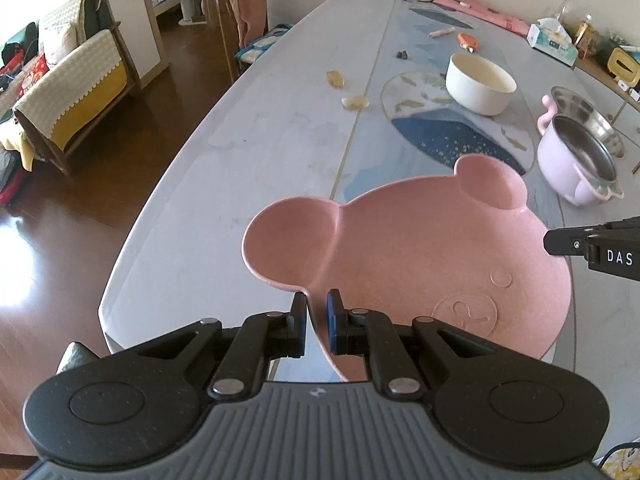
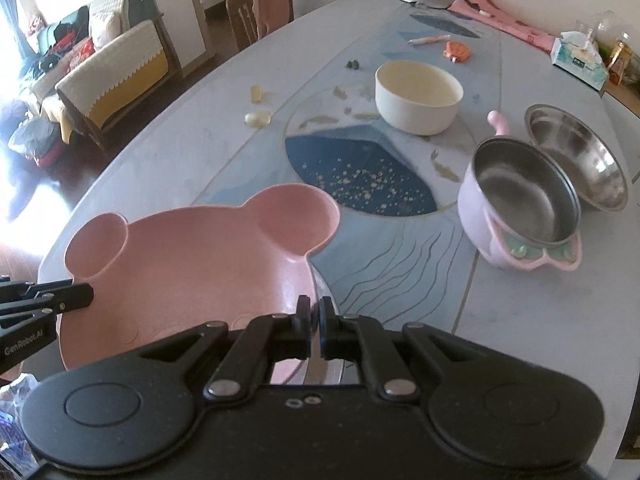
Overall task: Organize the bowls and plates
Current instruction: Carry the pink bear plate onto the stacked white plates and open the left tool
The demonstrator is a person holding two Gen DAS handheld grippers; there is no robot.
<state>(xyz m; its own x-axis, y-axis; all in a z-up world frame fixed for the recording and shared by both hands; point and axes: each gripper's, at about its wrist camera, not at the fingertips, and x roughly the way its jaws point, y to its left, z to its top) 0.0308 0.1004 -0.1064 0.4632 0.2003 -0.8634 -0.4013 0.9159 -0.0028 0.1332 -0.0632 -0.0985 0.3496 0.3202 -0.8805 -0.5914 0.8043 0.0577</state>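
Over the near end of the grey table (image 1: 240,128) — pink bear-shaped plate (image 1: 400,248) held tilted between both claws, apparently clear of the surface, though its underside is hidden. Left gripper (image 1: 318,316) clamped on the rim beside one ear; right gripper (image 2: 315,316) pinched shut on the opposite rim. Plate looks stiff, light, matte — moulded plastic or fibre by the speckle, likely not slippery, probably chip-prone if dropped. Thin rim is the only purchase; two opposed rim grips suit it. Ears point away toward the far end of the table, chin toward the holder, so the long axis runs ear-to-chin. Beyond it: cream bowl (image 2: 418,96), lilac steel-lined pot (image 2: 520,216), steel bowl (image 2: 580,156), all upright.
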